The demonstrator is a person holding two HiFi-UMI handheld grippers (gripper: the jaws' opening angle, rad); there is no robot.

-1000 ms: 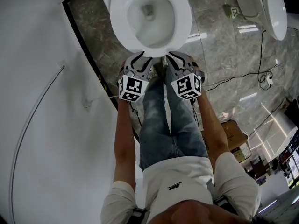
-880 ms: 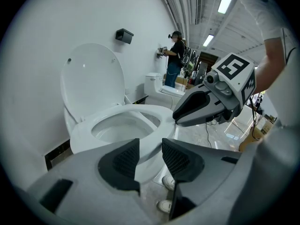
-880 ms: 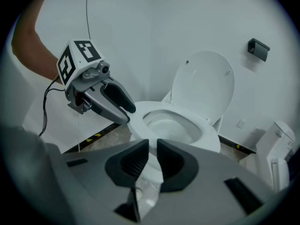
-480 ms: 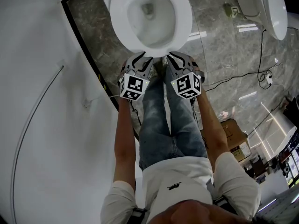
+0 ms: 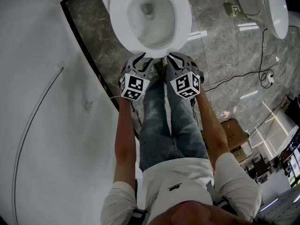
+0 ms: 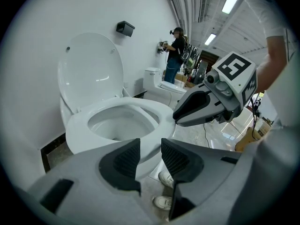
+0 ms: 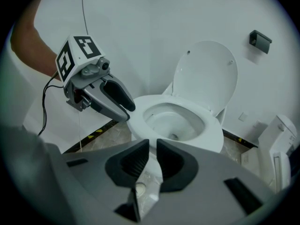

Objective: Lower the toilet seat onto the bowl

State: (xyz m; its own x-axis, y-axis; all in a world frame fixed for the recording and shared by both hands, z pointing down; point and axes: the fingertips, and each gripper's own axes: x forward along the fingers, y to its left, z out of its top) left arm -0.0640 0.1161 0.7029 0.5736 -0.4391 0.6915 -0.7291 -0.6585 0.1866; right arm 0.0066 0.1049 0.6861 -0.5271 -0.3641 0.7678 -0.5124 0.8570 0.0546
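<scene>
Toilet seat (image 5: pixel 183 14) white, floor (image 5: pixel 225 55) veined grey, jeans (image 5: pixel 164 125) blue, left tool (image 5: pixel 140 60) and right tool (image 5: pixel 177 59) black-and-white-squared.

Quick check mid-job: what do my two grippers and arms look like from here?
The left gripper and right gripper are both grey with black ribbed pads. Each carries a white cube with black square markers. A thin black cable runs from the left one. The arms are bare below short white sleeves.

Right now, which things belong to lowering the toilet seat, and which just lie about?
Job: white oval toilet seat, already down on white ceramic bowl; left gripper, jaws just closing, nothing between; right gripper, empty.
Lying about: black floor cable; brown cardboard box; second white toilet.
</scene>
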